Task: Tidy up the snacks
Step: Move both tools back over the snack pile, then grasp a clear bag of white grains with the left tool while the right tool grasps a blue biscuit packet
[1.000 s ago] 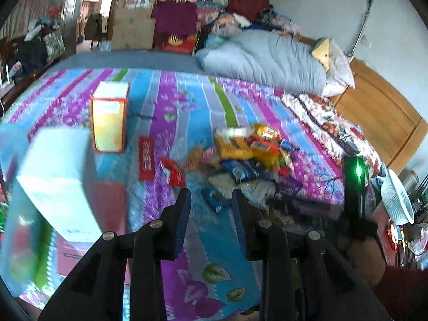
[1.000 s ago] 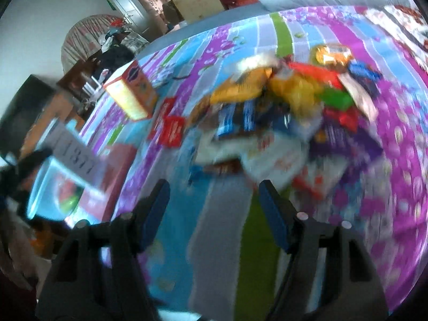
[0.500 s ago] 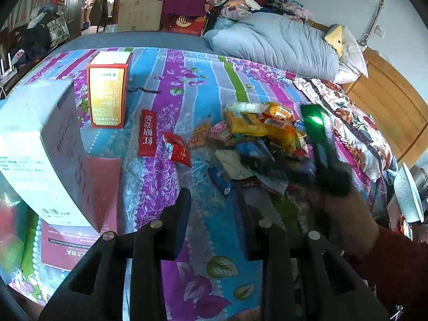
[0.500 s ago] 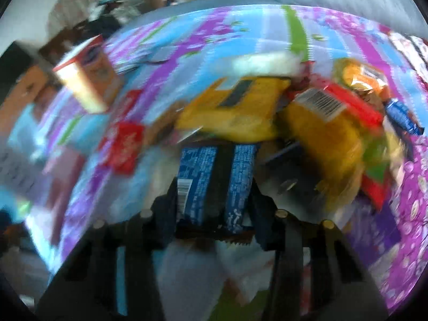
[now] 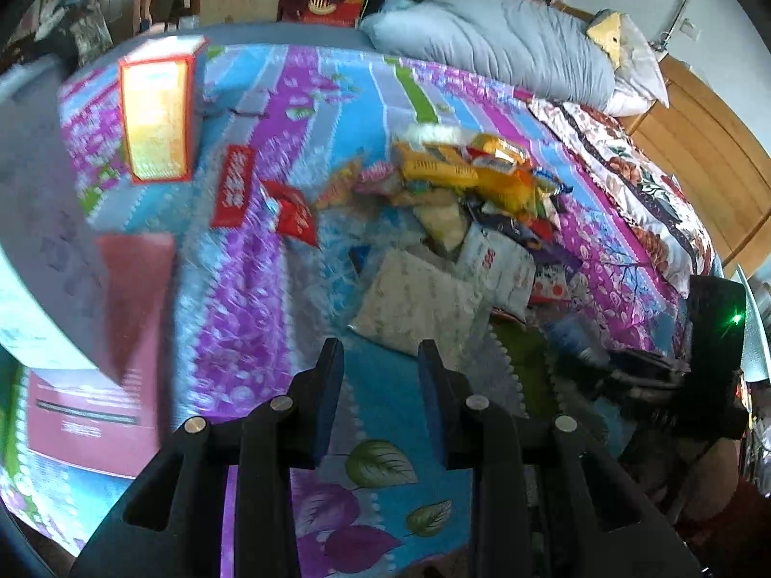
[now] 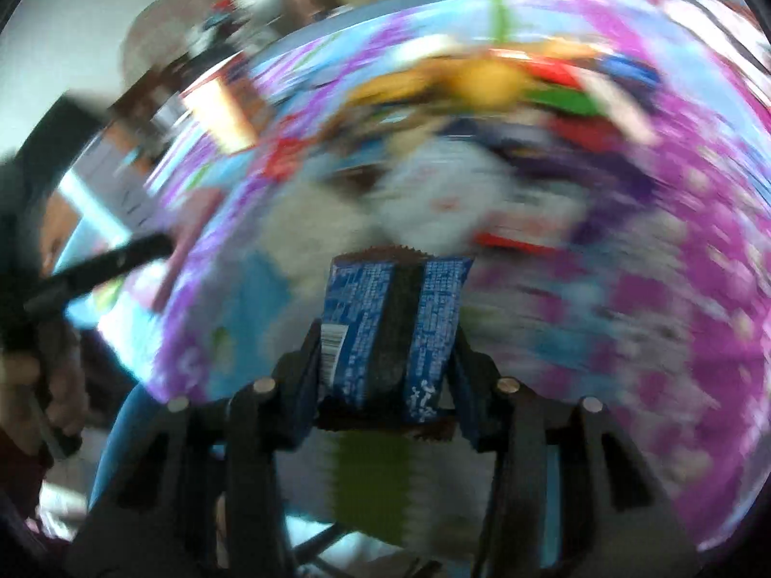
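Observation:
A pile of snack packets (image 5: 472,202) lies in the middle of a striped bedspread (image 5: 270,289); it also shows, blurred, in the right wrist view (image 6: 482,111). My right gripper (image 6: 388,337) is shut on a blue snack packet (image 6: 390,322) and holds it above the bed, near the front of the pile. My left gripper (image 5: 378,361) is open and empty, hovering over the bed in front of a white packet (image 5: 414,303). A red packet (image 5: 294,214) and a flat red bar (image 5: 233,185) lie left of the pile.
A yellow and red box (image 5: 156,111) stands at the back left. A large white box (image 5: 53,250) and a pink box (image 5: 91,419) are at the near left. A grey duvet (image 5: 491,43) lies at the bed's head. A wooden bed frame (image 5: 698,149) is on the right.
My right gripper closed on the blue packet in the pile and has pulled it back and up, off the heap. My left gripper stays open, its view shifted slightly.

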Demonstrator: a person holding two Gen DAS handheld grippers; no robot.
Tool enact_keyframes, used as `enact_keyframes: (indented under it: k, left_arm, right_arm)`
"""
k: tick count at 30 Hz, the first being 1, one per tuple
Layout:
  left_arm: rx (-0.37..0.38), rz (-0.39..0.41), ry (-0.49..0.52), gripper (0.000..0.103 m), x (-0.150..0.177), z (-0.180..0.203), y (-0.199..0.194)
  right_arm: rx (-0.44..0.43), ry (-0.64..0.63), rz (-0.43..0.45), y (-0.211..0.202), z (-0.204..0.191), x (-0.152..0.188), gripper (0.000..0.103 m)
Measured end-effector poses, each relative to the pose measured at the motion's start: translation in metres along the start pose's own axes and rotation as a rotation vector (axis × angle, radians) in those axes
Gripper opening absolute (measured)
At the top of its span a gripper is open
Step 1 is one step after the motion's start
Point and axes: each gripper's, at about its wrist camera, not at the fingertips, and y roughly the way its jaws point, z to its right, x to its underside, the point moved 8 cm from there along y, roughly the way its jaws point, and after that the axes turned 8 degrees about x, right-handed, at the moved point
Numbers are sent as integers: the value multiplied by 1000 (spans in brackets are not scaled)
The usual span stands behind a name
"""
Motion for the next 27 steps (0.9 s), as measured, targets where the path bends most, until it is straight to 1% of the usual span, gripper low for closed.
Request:
enact_keyframes:
  k: [2, 4, 6, 7, 8, 10, 11, 13, 14, 15, 16, 17, 18, 20, 22, 23, 24, 25, 26, 27]
  left_arm:
    - [26, -22, -20, 34, 2, 1, 14]
    - [7, -20, -52, 34, -3, -7, 30]
    - [-14, 4, -92, 36, -9, -16, 41]
    - [-16, 17, -112, 41, -12, -20, 46]
    - [-20, 31, -132, 47, -16, -26, 53]
    - [-49, 29, -144, 52, -17, -34, 64]
    - [-50, 18, -154, 52, -16, -37, 70]
    - [-7, -27, -181, 51, -10, -34, 76]
    - [41, -60, -180, 51, -5, -25, 75]
    - [96, -115, -161, 51, 4, -11, 74]
    - [134, -161, -137, 51, 12, 0, 72]
    - [169, -210, -99, 47, 23, 12, 70]
    - [198, -247, -53, 46, 33, 24, 64]
    - [231, -282, 23, 45, 46, 39, 53]
    - [186, -249, 103, 45, 47, 43, 42]
    - [137, -190, 173, 45, 41, 44, 34]
    - [110, -148, 209, 45, 34, 45, 31]
    - [89, -113, 229, 54, 27, 44, 28]
    - [74, -111, 210, 62, 21, 40, 30]
    - [70, -110, 148, 63, 12, 32, 34]
  right_arm:
    - [33, 49, -1, 1, 22, 0, 49]
    - [66, 73, -6, 5, 36, 3, 49]
    - [45, 107, -1, 4, 44, 5, 50]
    - [40, 111, 8, 2, 45, 4, 55]
    - [34, 113, 21, -1, 46, 4, 68]
    - [14, 123, 33, -3, 49, 5, 77]
    - [-8, 140, 32, -3, 53, 6, 77]
    - [-50, 184, 33, -7, 61, 4, 77]
    - [-77, 214, 38, -8, 66, 4, 77]
    - [-90, 228, 39, -7, 65, 4, 77]
    - [-103, 240, 39, -7, 67, 4, 77]
    - [-111, 247, 41, -7, 66, 4, 77]
    - [-114, 251, 43, -5, 64, 1, 77]
    - [-116, 253, 45, -6, 64, 2, 77]
    - [-124, 260, 46, -7, 64, 2, 77]
    - [-133, 268, 47, -7, 65, 3, 77]
    - [-141, 275, 47, -7, 66, 3, 77]
    - [-149, 283, 48, -8, 67, 3, 77]
    - [-154, 287, 48, -8, 67, 3, 77]
    - [-156, 288, 48, -8, 67, 3, 77]
